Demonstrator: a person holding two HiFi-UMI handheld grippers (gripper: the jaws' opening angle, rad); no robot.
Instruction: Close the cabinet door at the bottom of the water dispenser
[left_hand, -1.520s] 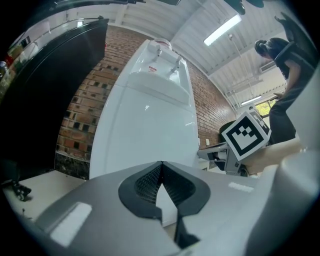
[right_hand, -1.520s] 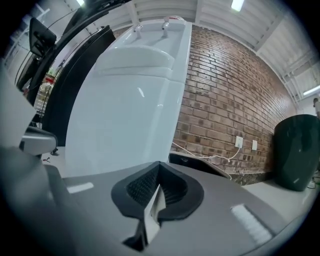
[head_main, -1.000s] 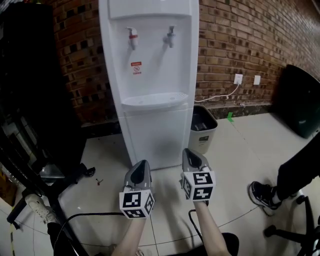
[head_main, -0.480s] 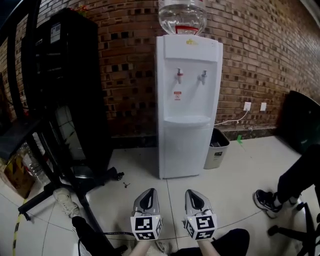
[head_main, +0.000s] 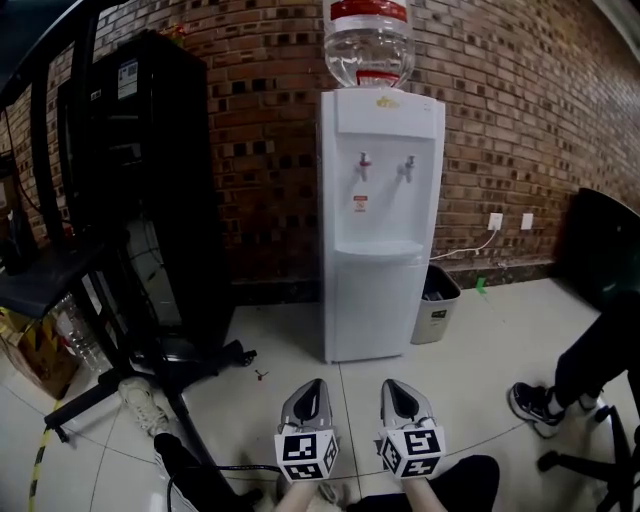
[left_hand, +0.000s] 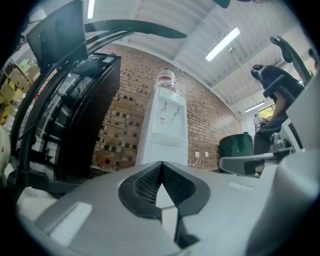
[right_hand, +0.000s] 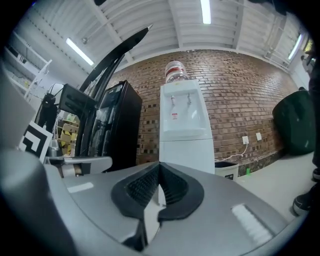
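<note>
The white water dispenser (head_main: 380, 200) stands against the brick wall with a clear bottle on top. Its bottom cabinet door (head_main: 375, 305) sits flush with the body, shut. My left gripper (head_main: 308, 390) and right gripper (head_main: 399, 388) are side by side at the bottom of the head view, pointing at the dispenser from well back across the tiled floor. Both are shut with nothing between the jaws. In the left gripper view the dispenser (left_hand: 165, 130) stands far beyond the closed tips (left_hand: 161, 164). The right gripper view shows the dispenser (right_hand: 184, 130) past the closed tips (right_hand: 159, 165).
A tall black cabinet (head_main: 150, 180) stands left of the dispenser, a grey waste bin (head_main: 435, 305) right of it. Black metal frame legs (head_main: 150, 370) spread over the floor at left. A person's shoe (head_main: 530, 405) and a chair base (head_main: 600, 470) are at right.
Both grippers have pulled back from right in front of the cabinet door to well away from the dispenser. The head view now takes in the whole dispenser.
</note>
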